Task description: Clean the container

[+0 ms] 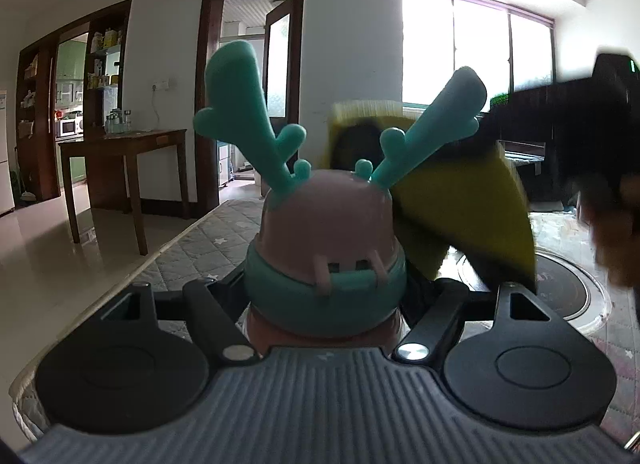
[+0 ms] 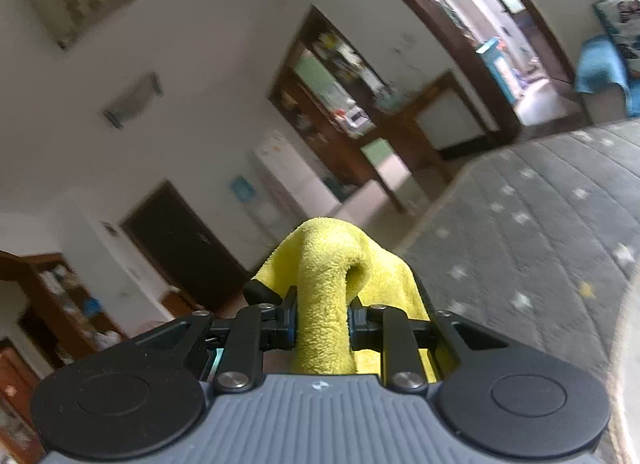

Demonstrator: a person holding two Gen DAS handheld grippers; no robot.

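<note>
A pink container [image 1: 326, 220] with teal antlers was gripped by the left hand-held gripper [image 1: 326, 304] above the quilted surface [image 1: 192, 248]. A yellow cloth [image 2: 326, 304], clamped in the right hand-held gripper [image 2: 323, 322], was touching the container's right side.

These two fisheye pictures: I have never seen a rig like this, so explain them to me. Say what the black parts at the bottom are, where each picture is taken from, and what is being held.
There is no robot here. A person holds a two-finger gripper in each hand, and a wide-angle camera on each gripper looks forward along its fingers. The black discs and bars at the bottom belong to the grippers.

The left wrist picture shows the left gripper closed on the container, a pink bottle with a teal collar and teal antlers. Beside it is a yellow cloth, and the blurred dark shape on the right is the right gripper.

The right wrist picture shows that gripper's fingers pinching the same cloth. Below both lies a quilted grey mat with stars.
</note>
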